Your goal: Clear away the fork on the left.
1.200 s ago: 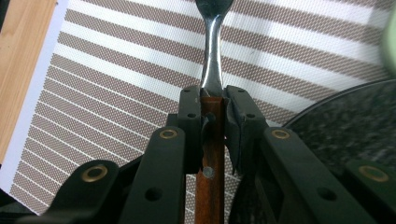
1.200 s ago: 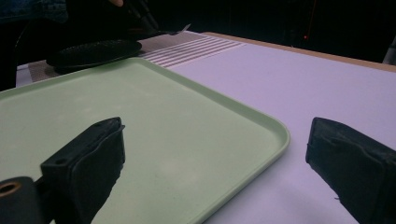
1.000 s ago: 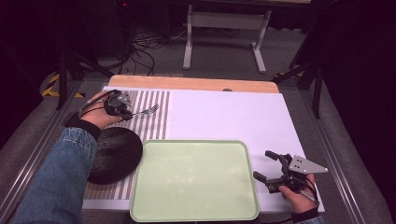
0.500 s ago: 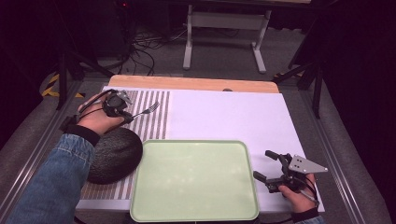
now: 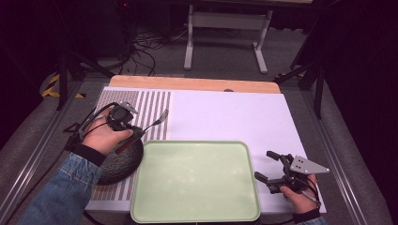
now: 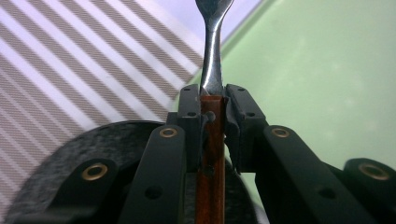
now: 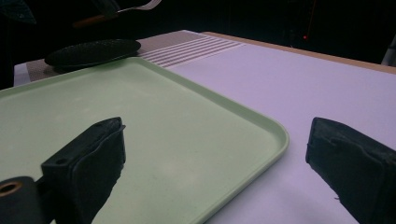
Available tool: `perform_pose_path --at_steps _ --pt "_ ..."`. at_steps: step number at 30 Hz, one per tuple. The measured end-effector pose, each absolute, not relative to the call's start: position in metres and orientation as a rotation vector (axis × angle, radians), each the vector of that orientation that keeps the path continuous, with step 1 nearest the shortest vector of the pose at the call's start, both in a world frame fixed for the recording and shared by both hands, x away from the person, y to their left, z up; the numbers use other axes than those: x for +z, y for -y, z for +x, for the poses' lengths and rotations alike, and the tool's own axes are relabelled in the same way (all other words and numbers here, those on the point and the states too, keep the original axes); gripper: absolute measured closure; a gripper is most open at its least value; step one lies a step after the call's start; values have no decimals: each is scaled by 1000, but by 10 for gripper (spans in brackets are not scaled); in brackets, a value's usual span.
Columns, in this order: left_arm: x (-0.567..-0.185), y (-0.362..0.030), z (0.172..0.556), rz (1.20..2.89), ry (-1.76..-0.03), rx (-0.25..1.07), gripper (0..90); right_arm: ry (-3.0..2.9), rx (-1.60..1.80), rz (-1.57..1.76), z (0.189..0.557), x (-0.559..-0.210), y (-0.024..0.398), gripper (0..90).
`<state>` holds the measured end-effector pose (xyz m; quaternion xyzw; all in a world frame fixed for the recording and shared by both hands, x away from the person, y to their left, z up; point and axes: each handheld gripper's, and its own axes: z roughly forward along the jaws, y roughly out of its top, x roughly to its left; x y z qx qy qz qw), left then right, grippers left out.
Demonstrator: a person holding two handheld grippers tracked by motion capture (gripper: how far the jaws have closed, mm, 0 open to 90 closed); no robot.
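My left gripper (image 5: 135, 130) is shut on the red-brown wooden handle of a metal fork (image 5: 158, 119). It hovers over the far edge of a dark round plate (image 5: 117, 164), with the fork's tines pointing towards the far right over the striped mat (image 5: 141, 101). In the left gripper view the jaws clamp the fork (image 6: 213, 60) at the top of its handle, above the plate (image 6: 70, 154) and beside the green tray (image 6: 317, 79). My right gripper (image 5: 264, 165) stands open at the tray's (image 5: 195, 183) right edge, nothing between its jaws (image 7: 219, 154).
The pale green tray's rim (image 7: 275, 135) lies at the table's front middle, on a white mat (image 5: 225, 117). The plate (image 7: 93, 51) touches the tray's left side. A wooden strip (image 5: 192, 84) runs along the table's far edge; a stand and cables are on the floor behind.
My left hand has carried the fork nearer and slightly right, from over the striped mat to above the plate's far edge. The right gripper has stayed put.
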<state>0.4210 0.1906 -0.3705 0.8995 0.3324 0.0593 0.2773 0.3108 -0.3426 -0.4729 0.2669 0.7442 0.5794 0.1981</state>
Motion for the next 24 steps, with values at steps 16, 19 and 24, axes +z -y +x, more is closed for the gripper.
perform_pose_path --at_steps 16,19,24 --pt "-385 -175 362 2292 -836 90 776 -2087 1621 740 310 -473 342 54" --pt "-387 -175 352 2280 -826 64 777 -2087 1624 737 310 -473 342 54" --pt "-397 -169 343 2287 -816 18 776 -2090 1622 733 310 -473 341 54"
